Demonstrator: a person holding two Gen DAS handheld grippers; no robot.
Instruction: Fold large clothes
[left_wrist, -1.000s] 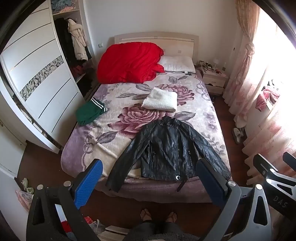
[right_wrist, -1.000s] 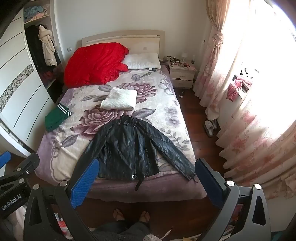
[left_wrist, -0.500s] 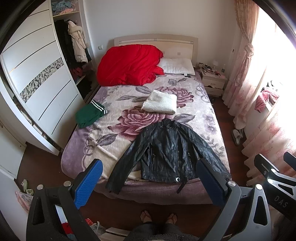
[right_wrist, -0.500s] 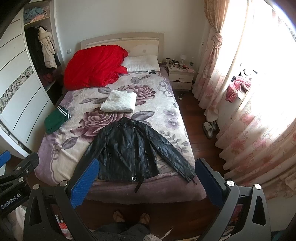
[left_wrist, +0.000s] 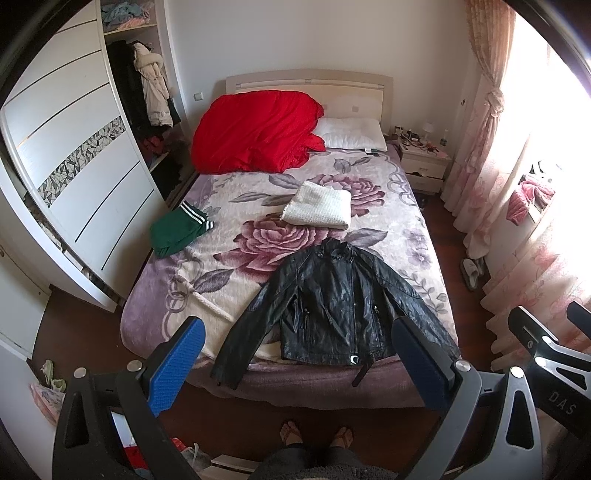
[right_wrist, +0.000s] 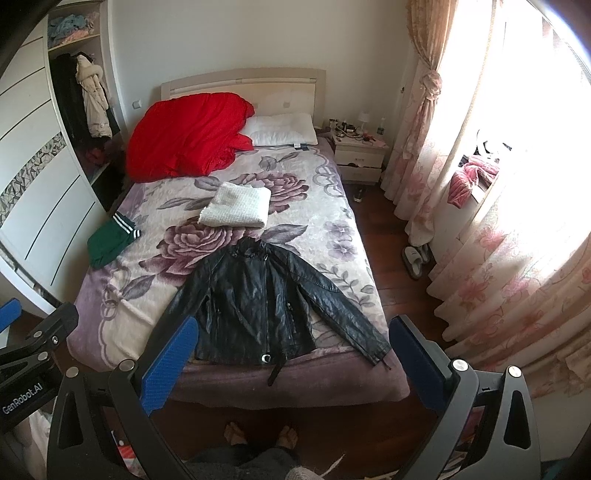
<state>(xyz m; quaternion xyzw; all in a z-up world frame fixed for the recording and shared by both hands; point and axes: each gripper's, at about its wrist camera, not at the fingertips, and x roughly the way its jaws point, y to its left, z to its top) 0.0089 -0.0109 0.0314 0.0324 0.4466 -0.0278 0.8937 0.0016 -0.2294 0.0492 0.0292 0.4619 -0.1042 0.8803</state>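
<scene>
Jacket (left_wrist: 334, 306), black and leather-looking, lies spread flat and face up on the near end of a flowered bed (left_wrist: 236, 206), collar pointing to the far headboard and hem at the near edge. Its long axis runs near to far, straight away from the person, whose feet show on the floor below. Both sleeves are splayed outward and toward the near corners, the left sleeve (left_wrist: 240, 336) ending close to the bed's near edge, the right sleeve (right_wrist: 343, 314) reaching toward the near right corner.

The left claw (left_wrist: 295, 365) hovers above and in front of the bed, blue pads spread wide, pinching nothing. The right claw (right_wrist: 291, 363) hovers likewise, also spread wide and empty. Neither touches the jacket.

In each view the jacket sits ahead and below, roughly centred between the pads. By my judgement, the left claw is nearer the left sleeve and the right claw nearer the right sleeve, so each would reach forward and down to its own side.

Farther up the bed lie a folded white blanket (left_wrist: 317, 209), a green garment (left_wrist: 177, 230) at the left edge, a red quilt (left_wrist: 255, 133) and a pillow (left_wrist: 351, 134).
</scene>
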